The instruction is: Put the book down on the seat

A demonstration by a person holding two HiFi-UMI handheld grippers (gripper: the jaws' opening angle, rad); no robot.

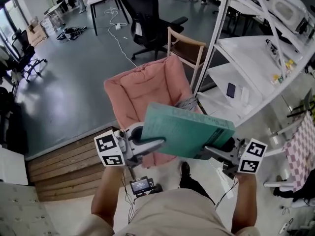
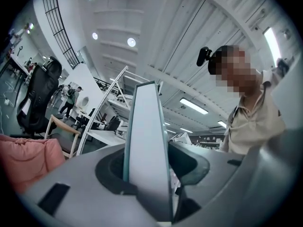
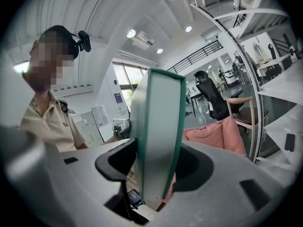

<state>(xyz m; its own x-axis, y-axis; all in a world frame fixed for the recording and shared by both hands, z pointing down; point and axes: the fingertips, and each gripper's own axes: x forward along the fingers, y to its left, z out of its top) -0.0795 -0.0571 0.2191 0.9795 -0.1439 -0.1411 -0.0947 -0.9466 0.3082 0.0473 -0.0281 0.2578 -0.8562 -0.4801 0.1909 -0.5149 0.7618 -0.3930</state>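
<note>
While head view alone shows book [image 1: 189, 132] aloft over pink seat [image 1: 142, 90] | left gripper [image 1: 156, 144] jaws clamped on book | right gripper [image 1: 212, 150] likewise | gripper views show only its edge between jaws

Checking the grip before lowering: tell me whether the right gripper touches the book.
Touching. The right gripper view shows the book standing between the jaws of the right gripper, pressed on both covers.

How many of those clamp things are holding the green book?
2: the left gripper grips the book at its left edge, the right gripper at its right edge.
</note>
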